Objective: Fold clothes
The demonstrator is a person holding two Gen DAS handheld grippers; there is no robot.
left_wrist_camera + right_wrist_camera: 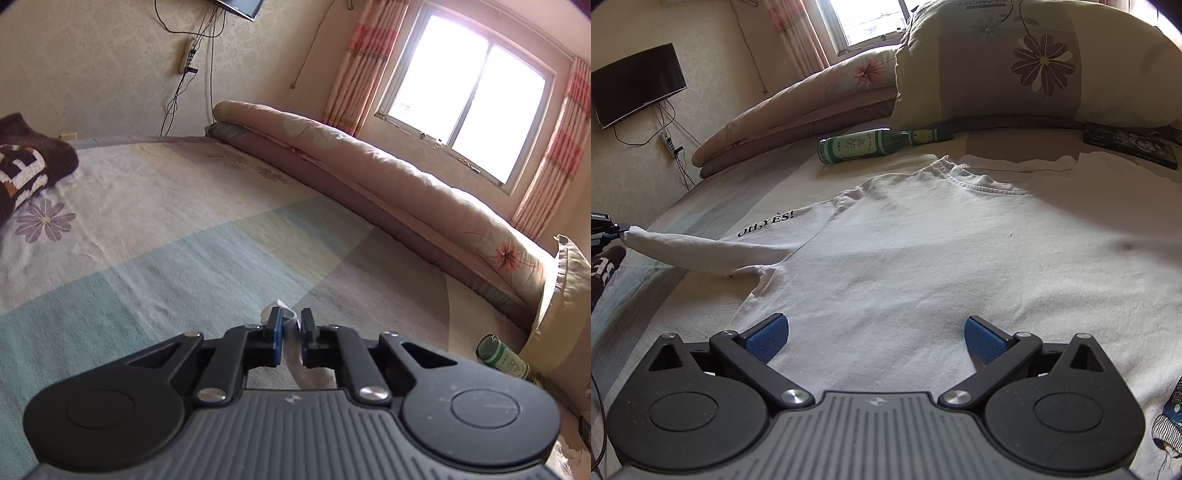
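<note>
The right gripper, nearest the lens, hovers with its blue pads spread wide over the lower front of a white T-shirt, touching nothing. The bed, in a pastel checked sheet, carries the shirt spread flat, collar toward a floral pillow. A rolled quilt lies along the window side. A brown sweater sits at the far edge. A green bottle lies beside the pillow. The left gripper pinches the shirt's sleeve, lifting its end off the sheet.
</note>
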